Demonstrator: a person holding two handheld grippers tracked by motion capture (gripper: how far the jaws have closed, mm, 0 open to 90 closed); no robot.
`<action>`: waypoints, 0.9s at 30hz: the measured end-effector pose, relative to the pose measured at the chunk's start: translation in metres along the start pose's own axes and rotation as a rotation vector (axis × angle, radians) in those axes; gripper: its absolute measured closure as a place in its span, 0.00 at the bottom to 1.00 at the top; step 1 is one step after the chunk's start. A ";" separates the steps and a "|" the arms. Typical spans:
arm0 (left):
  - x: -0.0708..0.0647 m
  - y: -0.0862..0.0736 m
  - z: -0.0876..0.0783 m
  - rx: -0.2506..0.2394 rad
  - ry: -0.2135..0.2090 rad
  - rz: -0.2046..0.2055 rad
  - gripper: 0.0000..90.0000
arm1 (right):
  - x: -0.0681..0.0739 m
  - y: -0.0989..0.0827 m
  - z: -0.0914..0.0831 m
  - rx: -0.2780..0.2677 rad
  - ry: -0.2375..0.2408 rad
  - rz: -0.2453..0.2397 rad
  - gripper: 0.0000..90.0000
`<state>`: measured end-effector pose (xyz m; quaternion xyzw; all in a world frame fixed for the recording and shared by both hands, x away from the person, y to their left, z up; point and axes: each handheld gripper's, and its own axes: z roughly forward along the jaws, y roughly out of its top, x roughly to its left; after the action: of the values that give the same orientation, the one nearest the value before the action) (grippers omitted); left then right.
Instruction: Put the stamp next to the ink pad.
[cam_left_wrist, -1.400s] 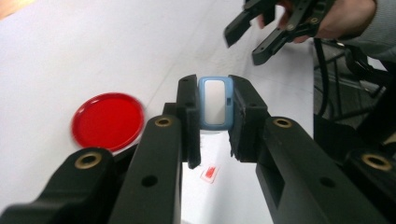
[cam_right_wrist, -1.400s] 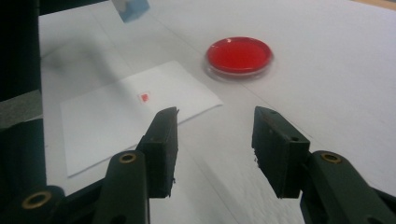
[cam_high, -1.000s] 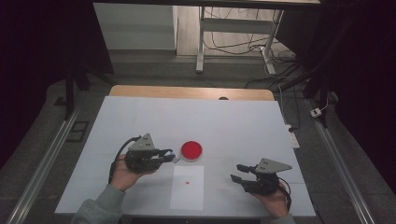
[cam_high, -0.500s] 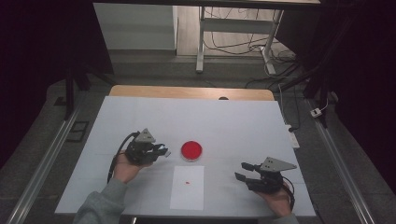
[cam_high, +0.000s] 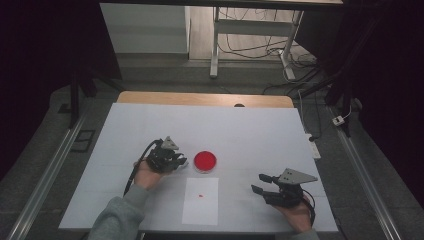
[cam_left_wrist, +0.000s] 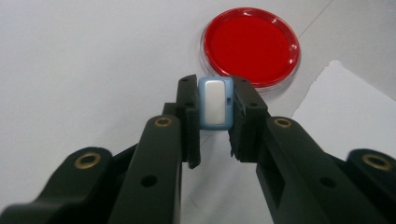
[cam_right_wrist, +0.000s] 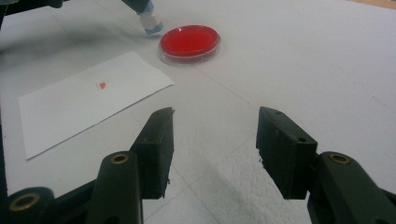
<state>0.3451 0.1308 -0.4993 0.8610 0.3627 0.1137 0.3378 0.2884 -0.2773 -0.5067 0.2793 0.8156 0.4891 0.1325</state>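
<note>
A red round dish (cam_high: 205, 161) sits mid-table, with a white paper sheet (cam_high: 201, 200) bearing a small red mark just in front of it. My left gripper (cam_high: 180, 161) is low beside the dish's left edge. It is shut on a small blue-and-white block (cam_left_wrist: 215, 103), with the dish (cam_left_wrist: 251, 45) just beyond the tips. My right gripper (cam_high: 260, 183) rests at the front right and points left. Its jaws (cam_right_wrist: 215, 121) have just been opening and hold nothing; the dish (cam_right_wrist: 189, 41) and paper (cam_right_wrist: 88, 98) lie ahead of them.
The white tabletop (cam_high: 250, 130) has a wooden strip along its far edge. Metal rails run along both sides, and a desk frame with cables stands on the floor behind. A white power strip (cam_high: 312, 145) hangs off the right edge.
My left gripper has sunk toward the table with the block and shifted slightly away from me, beside the dish. The right gripper's jaws stand a little wider; that hand stayed put.
</note>
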 end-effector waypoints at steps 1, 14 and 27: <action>0.000 0.000 0.001 0.003 0.000 -0.001 0.84 | 0.000 0.000 0.000 -0.003 0.005 0.002 0.52; -0.002 0.001 0.008 -0.014 0.002 0.015 0.82 | 0.001 0.000 0.001 -0.001 0.007 0.001 0.51; -0.006 0.001 -0.001 -0.091 0.021 0.012 0.43 | 0.003 0.001 0.001 -0.006 0.008 -0.002 0.51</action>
<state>0.3405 0.1264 -0.4972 0.8457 0.3558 0.1411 0.3720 0.2870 -0.2742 -0.5059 0.2762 0.8149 0.4926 0.1304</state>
